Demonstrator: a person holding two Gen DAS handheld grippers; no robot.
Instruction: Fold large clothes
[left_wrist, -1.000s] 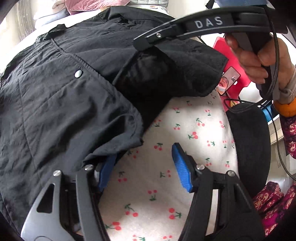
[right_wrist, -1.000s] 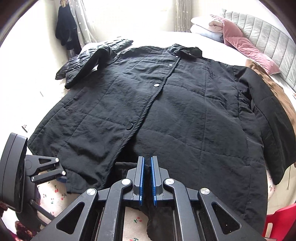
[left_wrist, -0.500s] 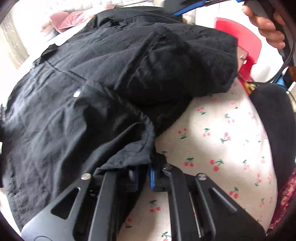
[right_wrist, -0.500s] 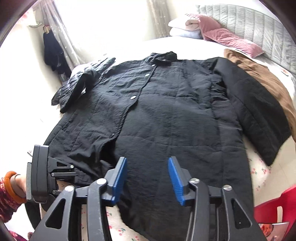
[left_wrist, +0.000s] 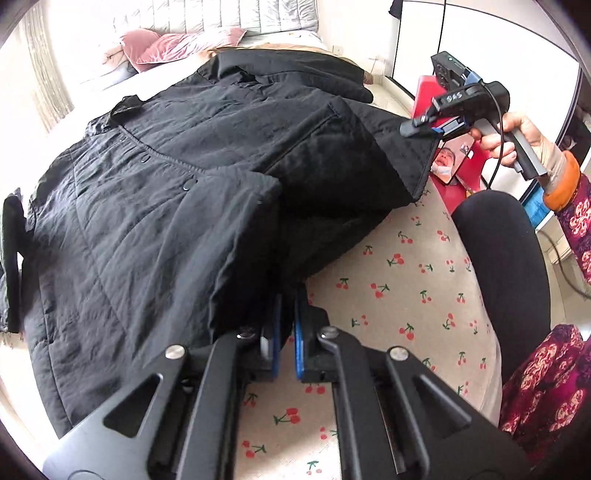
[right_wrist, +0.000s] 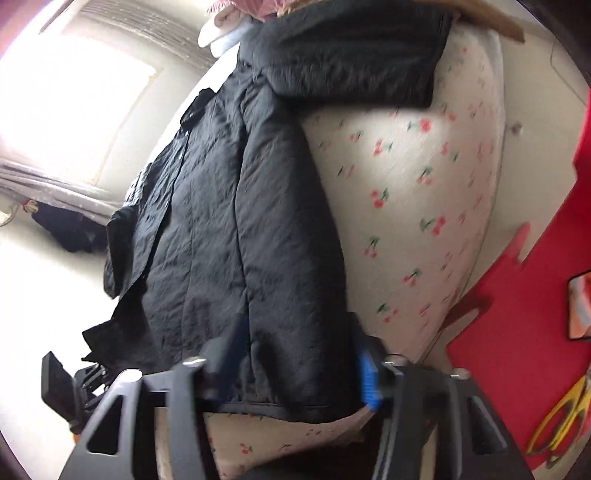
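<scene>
- Left wrist view: coat (left_wrist: 155, 206) spread on cherry-print sheet (left_wrist: 402, 280), collar twd pink pillows (left_wrist: 173, 44). Left gripper (left_wrist: 286, 325) clamped tight on coat's near hem. Right hand (left_wrist: 513, 136) w/ right gripper (left_wrist: 424, 123) at coat's far corner.
- Right wrist view, blurry: right gripper (right_wrist: 299, 369) jaws closing, hem between the pads, blue pad (right_wrist: 367, 380) at coat's edge. Red chair (right_wrist: 535, 295) beside bed.

Your left gripper (left_wrist: 285, 328) angled downward, jaws pinched shut on fabric, your right gripper (right_wrist: 299, 369) rolled sideways, jaws closing around cloth, right hand (left_wrist: 517, 134) gripping its handle
</scene>
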